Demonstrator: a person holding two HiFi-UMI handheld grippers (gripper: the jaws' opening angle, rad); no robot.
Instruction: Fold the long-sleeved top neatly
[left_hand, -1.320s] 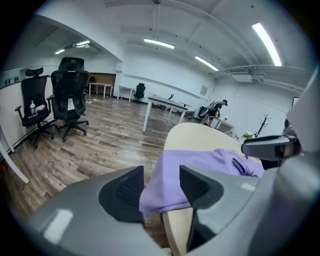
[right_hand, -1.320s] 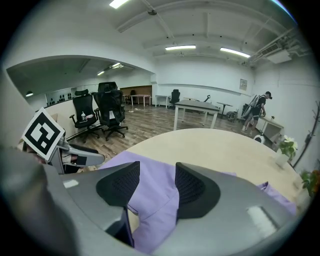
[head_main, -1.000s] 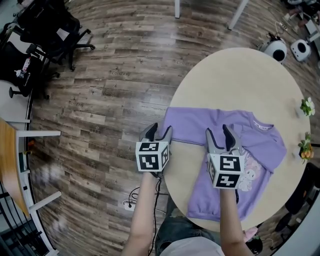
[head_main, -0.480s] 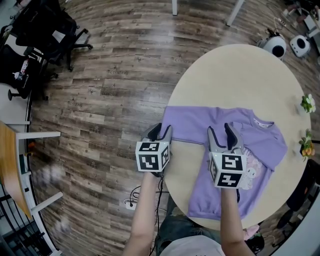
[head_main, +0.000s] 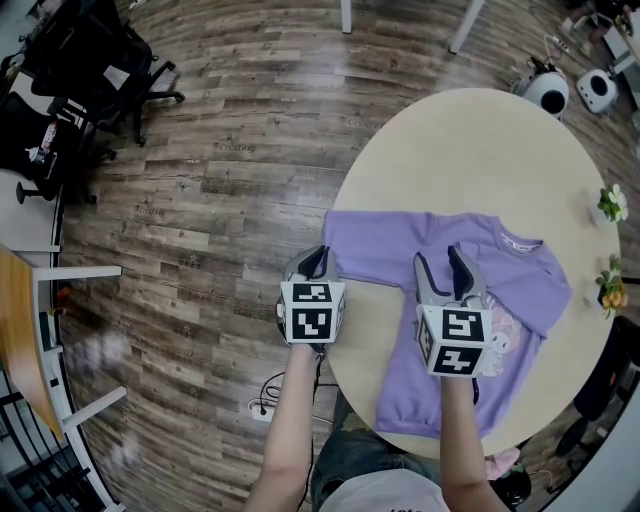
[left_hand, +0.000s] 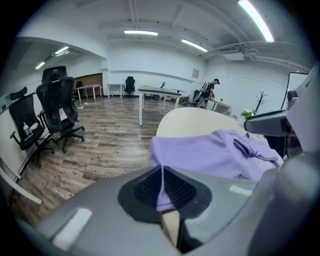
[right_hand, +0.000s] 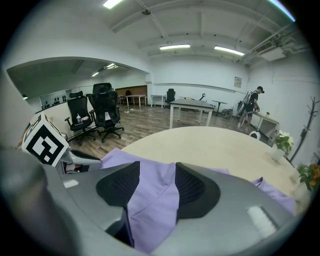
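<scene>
pinching the sleeve, the left gripper seems to begin the fold; the right gripper gapes over the top and should clamp next.

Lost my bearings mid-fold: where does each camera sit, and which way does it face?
Head view: on the head, facing steeply down at table, purple top, forearms, both tools.
Left gripper view: on the left tool, along jaws shut on the top's sleeve; chairs beyond.
Right gripper view: on the right tool, along open jaws over the top.
All share the top.
</scene>
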